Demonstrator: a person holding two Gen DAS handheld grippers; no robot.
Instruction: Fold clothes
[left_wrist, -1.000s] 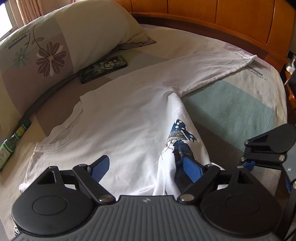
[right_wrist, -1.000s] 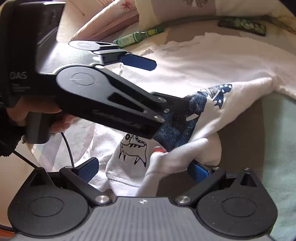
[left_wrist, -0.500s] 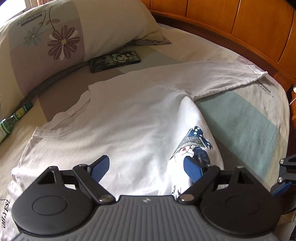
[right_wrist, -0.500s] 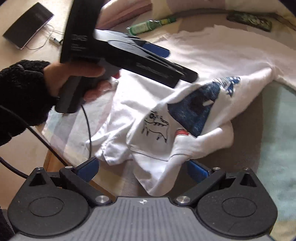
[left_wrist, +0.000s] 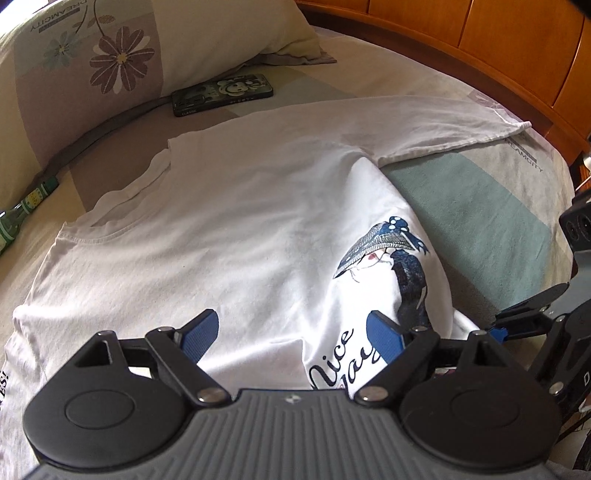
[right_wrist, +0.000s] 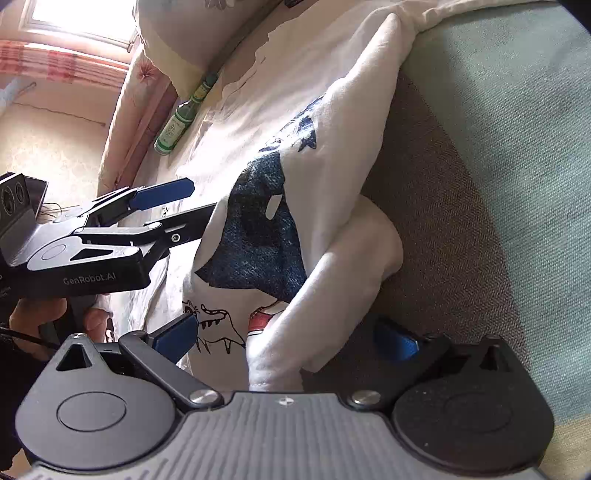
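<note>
A white T-shirt (left_wrist: 229, 229) lies spread on the bed, one sleeve (left_wrist: 424, 125) stretched toward the headboard. Its right side is folded over, showing a blue print (left_wrist: 399, 258) and black lettering. My left gripper (left_wrist: 291, 336) hovers open over the near part of the shirt, its right pad beside the printed fold. In the right wrist view the right gripper (right_wrist: 286, 338) is open low at the shirt's edge, with a loose roll of white cloth (right_wrist: 332, 280) between its pads, not pinched. The left gripper (right_wrist: 192, 203) shows there too, jaws apart at the printed fold (right_wrist: 258, 236).
A flowered pillow (left_wrist: 110, 55) and a dark phone (left_wrist: 221, 94) lie beyond the shirt, and a green bottle (left_wrist: 26, 210) lies at the left. A wooden headboard (left_wrist: 480, 48) bounds the far side. Teal and brown bedsheet (right_wrist: 498, 166) is bare to the shirt's right. A hand (right_wrist: 37, 314) holds the left gripper.
The right gripper has rolled and sunk toward the bed beside the shirt's folded edge. The left gripper has shifted slightly over the shirt, and both grippers stay open.
</note>
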